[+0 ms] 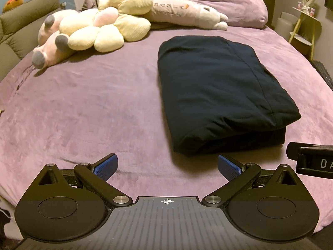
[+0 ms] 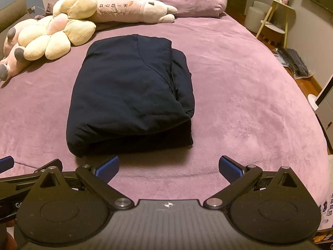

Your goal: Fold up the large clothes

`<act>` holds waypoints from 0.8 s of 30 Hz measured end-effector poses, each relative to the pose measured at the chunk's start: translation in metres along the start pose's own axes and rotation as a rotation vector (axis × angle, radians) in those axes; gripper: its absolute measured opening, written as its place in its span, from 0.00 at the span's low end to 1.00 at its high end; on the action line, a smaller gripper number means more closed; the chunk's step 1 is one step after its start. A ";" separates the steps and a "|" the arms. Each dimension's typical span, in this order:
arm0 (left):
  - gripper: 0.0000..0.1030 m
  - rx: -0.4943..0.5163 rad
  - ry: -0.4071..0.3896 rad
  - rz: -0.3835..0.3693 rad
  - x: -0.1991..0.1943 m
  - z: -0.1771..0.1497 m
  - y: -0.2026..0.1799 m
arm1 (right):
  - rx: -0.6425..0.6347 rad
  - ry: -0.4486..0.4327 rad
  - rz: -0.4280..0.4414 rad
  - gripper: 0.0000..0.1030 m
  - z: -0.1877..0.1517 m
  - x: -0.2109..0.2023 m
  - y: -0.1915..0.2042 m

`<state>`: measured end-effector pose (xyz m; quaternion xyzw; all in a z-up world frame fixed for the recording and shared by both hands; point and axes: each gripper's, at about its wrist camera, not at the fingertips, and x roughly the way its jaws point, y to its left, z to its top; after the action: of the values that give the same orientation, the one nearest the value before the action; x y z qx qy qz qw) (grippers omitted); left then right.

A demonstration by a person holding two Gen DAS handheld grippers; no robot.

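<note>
Both the left tongs [image 1: 167,166] and the right tongs [image 2: 169,167] hang spread wide and empty just short of the near edge of the bed [image 1: 83,108], side by side, likely because nothing remains to grip. The dark garment [image 2: 129,91] lies as a compact folded bundle toward the middle of the bed, apart from the plush toys [image 1: 100,29] along its far edge, so the folding looks finished.

Both wrist cameras sit low at the near edge of the bed [image 1: 83,108], facing forward along their fingers. The left view sees the folded dark garment [image 1: 220,91] at 1 o'clock; the right view sees it [image 2: 129,91] at 11 o'clock. Both share the plush toys [image 2: 54,33] beyond.
</note>
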<state>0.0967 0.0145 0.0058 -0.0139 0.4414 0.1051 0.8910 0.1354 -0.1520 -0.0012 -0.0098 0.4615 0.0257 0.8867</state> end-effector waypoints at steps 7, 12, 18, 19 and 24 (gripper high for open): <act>1.00 0.000 -0.002 0.002 -0.002 0.001 -0.001 | 0.000 -0.005 0.003 0.99 0.000 -0.003 0.001; 1.00 0.003 -0.008 0.004 -0.003 0.001 -0.002 | 0.000 -0.008 0.002 0.99 0.000 -0.004 0.002; 1.00 0.002 -0.007 0.006 -0.003 0.001 -0.003 | -0.001 -0.009 0.004 0.99 0.001 -0.005 0.003; 1.00 0.002 -0.007 0.006 -0.004 0.001 -0.003 | -0.001 -0.009 0.005 0.99 0.001 -0.005 0.003; 1.00 0.001 -0.005 0.006 -0.004 0.002 -0.003 | 0.003 -0.006 0.008 0.99 0.001 -0.005 0.003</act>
<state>0.0963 0.0108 0.0100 -0.0117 0.4391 0.1076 0.8919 0.1332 -0.1496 0.0040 -0.0066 0.4588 0.0285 0.8880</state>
